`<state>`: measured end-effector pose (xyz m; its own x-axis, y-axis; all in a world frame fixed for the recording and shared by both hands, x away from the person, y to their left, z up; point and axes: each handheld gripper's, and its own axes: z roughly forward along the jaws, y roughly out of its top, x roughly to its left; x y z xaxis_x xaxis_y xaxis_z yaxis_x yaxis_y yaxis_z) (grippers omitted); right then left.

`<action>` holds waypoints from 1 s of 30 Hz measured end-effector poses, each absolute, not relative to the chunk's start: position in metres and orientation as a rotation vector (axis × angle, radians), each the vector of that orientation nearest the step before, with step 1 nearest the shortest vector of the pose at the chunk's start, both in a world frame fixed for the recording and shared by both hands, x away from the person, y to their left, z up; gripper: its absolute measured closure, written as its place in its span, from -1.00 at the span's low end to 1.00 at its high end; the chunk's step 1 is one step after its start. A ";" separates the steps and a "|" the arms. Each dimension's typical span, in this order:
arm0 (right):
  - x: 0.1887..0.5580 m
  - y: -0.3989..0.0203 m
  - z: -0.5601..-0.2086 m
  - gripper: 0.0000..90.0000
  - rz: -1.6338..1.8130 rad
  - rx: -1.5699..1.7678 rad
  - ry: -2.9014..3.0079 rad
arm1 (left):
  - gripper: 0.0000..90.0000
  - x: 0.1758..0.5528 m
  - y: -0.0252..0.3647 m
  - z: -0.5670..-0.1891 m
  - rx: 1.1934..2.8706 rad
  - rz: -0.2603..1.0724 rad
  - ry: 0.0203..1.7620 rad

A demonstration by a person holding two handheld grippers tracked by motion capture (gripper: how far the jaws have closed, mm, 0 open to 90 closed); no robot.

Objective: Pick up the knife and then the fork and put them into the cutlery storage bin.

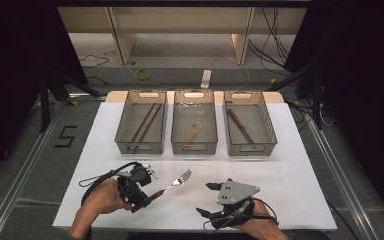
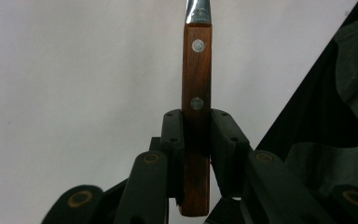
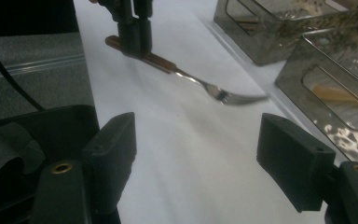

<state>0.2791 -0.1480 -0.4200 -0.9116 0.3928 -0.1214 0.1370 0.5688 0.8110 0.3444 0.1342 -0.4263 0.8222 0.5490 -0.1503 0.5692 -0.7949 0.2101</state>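
From the high view, the left gripper [image 1: 139, 192] clamps the wooden handle of a fork [image 1: 172, 183], whose long axis runs up and right, tines toward the middle basket [image 1: 194, 145] holding a pale utensil; the left basket [image 1: 141, 146] holds chopsticks, the right basket [image 1: 250, 146] a knife. The right gripper [image 1: 206, 199] is empty, jaws wide apart, just right of the fork. In the left gripper view, both pads pinch the handle's lower half. In the right gripper view, the fork hangs above the white table [image 3: 177, 154], tines nearing the baskets.
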 end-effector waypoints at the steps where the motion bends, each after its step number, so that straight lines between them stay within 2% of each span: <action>1: 0.278 -0.145 -0.421 -0.36 1.249 0.418 2.519 | 0.68 0.344 0.130 -0.425 2.769 -0.119 0.845; 18: 0.273 -0.097 -0.441 -0.31 0.904 0.045 2.432 | 0.68 0.344 0.079 -0.411 2.808 -0.142 0.661; 26: 0.272 -0.090 -0.448 -0.12 0.735 -0.100 2.388 | 0.68 0.345 0.064 -0.411 2.834 -0.155 0.611; 30: 0.270 -0.086 -0.453 0.03 0.717 -0.100 2.371 | 0.68 0.343 0.058 -0.409 2.845 -0.155 0.579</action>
<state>0.2697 -0.0865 -0.4533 -0.7856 0.1088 -0.6092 -0.2470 0.8475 0.4698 0.3432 0.0582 -0.4091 0.9160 0.3723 -0.1493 0.3971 -0.8943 0.2062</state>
